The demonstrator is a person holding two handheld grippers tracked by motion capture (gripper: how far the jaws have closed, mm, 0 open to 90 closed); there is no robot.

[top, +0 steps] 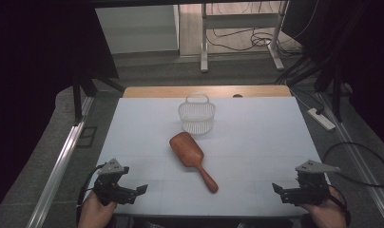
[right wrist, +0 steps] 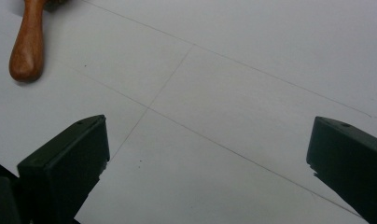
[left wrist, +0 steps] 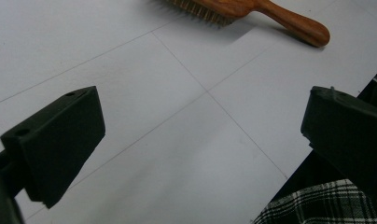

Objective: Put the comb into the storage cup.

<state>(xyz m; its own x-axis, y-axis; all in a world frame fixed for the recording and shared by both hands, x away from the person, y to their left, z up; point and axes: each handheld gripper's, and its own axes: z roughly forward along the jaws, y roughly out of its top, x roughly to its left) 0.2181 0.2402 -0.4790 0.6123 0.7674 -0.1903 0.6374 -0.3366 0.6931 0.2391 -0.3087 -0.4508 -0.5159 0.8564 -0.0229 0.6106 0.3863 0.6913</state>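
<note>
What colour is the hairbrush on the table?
The hairbrush is reddish-brown wood, seen best in the high view.

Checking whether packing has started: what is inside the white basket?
The white basket looks empty through its open top; only its slotted walls show. Its floor near the front wall is partly covered. The wooden hairbrush lies on the table in front of it.

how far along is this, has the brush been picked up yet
Nothing looks done: the wooden hairbrush lies bristles-down on the table, near the white basket. The left gripper and right gripper sit open at the near edge, holding nothing. Grasping and moving the brush remain.
</note>
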